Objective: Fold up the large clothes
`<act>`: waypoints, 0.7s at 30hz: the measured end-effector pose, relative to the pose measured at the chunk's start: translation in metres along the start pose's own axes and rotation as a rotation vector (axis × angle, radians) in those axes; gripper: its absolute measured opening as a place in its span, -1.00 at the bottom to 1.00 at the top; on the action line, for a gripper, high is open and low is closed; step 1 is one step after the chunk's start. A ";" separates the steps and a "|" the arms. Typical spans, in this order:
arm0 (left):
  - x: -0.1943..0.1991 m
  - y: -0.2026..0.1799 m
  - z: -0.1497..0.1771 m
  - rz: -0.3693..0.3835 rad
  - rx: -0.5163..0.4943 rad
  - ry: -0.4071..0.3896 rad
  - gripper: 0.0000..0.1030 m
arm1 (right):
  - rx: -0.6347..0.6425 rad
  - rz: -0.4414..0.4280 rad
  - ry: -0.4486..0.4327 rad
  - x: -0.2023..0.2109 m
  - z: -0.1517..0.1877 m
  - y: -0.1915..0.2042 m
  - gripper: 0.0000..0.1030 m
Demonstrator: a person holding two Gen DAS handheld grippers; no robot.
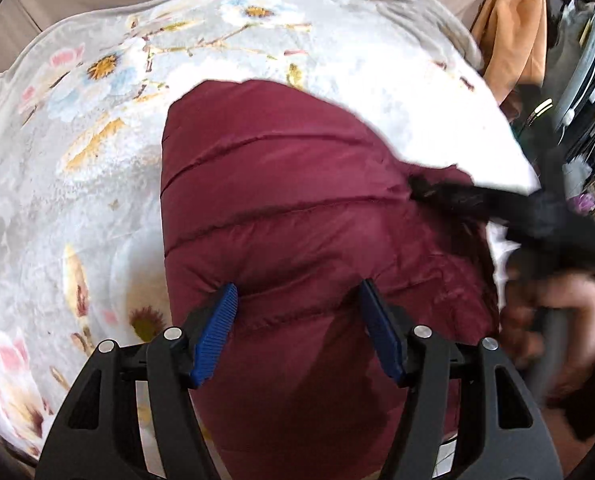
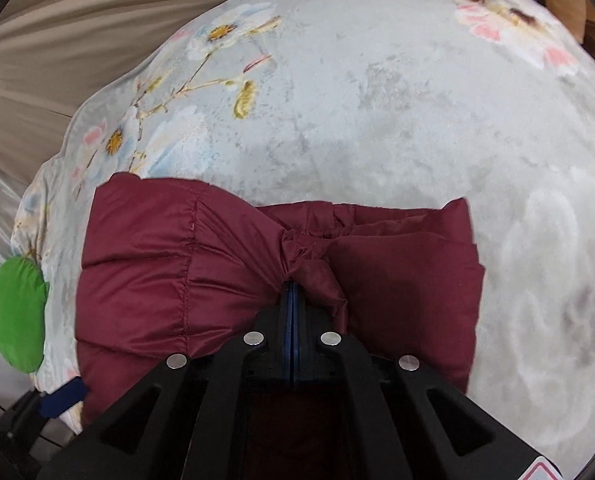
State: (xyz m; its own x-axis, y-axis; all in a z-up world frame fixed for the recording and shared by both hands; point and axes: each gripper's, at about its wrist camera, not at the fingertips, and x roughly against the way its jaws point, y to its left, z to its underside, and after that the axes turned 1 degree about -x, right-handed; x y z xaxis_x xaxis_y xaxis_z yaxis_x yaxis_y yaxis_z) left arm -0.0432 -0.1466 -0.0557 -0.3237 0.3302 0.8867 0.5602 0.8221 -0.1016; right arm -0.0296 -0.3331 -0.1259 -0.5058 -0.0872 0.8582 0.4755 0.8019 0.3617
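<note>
Puffy, slippery jacket point(image 2: 137, 272) on floral blanket point(image 2: 377, 100) — bunched edge is pinched by right gripper point(image 2: 293, 292); left gripper point(image 1: 297, 308) is held spread above it — seams are judged best holds.

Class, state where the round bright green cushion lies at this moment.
In the right wrist view the round bright green cushion sits at the far left edge, beside the floral grey blanket, left of the maroon quilted puffer jacket.

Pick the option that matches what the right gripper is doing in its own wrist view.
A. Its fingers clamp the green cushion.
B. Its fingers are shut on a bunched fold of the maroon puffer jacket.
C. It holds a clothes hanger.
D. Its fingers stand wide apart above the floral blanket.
B: the right gripper has its blue fingers pressed together, with maroon puffer jacket fabric gathered at their tips.
</note>
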 end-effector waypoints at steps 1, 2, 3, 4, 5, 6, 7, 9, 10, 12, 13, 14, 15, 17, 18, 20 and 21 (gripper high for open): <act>-0.001 0.001 -0.001 -0.004 0.002 0.004 0.19 | 0.008 0.018 -0.019 0.019 0.002 0.007 -1.00; -0.001 0.002 -0.002 -0.005 0.005 0.007 0.19 | 0.027 0.018 -0.039 0.035 0.005 0.012 -1.00; -0.001 0.004 0.000 -0.004 0.005 0.009 0.19 | 0.065 0.013 -0.068 0.056 0.011 0.020 -1.00; -0.002 0.004 0.000 -0.005 0.004 0.011 0.20 | 0.101 0.017 -0.089 0.075 0.020 0.027 -0.99; -0.003 0.004 0.000 -0.009 0.002 0.014 0.20 | 0.125 0.022 -0.096 0.089 0.029 0.031 -0.95; -0.003 0.004 0.000 -0.012 0.001 0.017 0.20 | 0.144 0.020 -0.091 0.099 0.040 0.034 -0.91; -0.003 0.003 0.000 -0.014 0.001 0.018 0.20 | 0.153 0.014 -0.081 0.107 0.052 0.035 -0.90; -0.004 0.001 0.001 -0.020 -0.006 0.020 0.24 | 0.158 0.005 -0.040 0.111 0.080 0.037 -0.90; -0.004 0.001 0.001 -0.022 -0.007 0.020 0.24 | 0.155 0.013 -0.015 0.109 0.092 0.037 -0.90; -0.006 -0.001 0.001 -0.031 -0.013 0.023 0.30 | 0.135 0.037 0.061 0.091 0.118 0.031 -0.90; -0.009 -0.003 0.002 -0.034 -0.021 0.031 0.31 | 0.123 0.048 0.080 0.082 0.124 0.027 -0.91; -0.010 -0.004 0.003 -0.034 -0.030 0.038 0.34 | 0.111 0.067 0.098 0.069 0.132 0.020 -1.00; -0.013 -0.006 0.005 -0.035 -0.044 0.044 0.36 | 0.108 0.078 0.108 0.058 0.137 0.016 -1.00; -0.015 -0.010 0.007 -0.053 -0.072 0.046 0.36 | 0.094 0.070 0.126 0.044 0.140 0.009 -1.00; -0.012 -0.010 0.006 -0.055 -0.076 0.043 0.36 | 0.089 0.071 0.132 0.045 0.136 0.009 -1.00; -0.002 -0.002 0.001 -0.017 -0.034 0.030 0.36 | 0.085 0.082 0.093 0.061 0.124 0.012 -1.00; 0.004 0.003 -0.001 -0.002 -0.008 0.019 0.36 | 0.073 0.065 0.055 0.073 0.118 0.012 -0.95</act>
State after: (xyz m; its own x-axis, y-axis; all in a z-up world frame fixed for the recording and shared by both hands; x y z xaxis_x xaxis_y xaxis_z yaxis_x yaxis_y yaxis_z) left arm -0.0420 -0.1434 -0.0520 -0.3104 0.3199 0.8952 0.5656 0.8190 -0.0966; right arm -0.1456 -0.2600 -0.1013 -0.4347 -0.0639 0.8983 0.4517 0.8474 0.2789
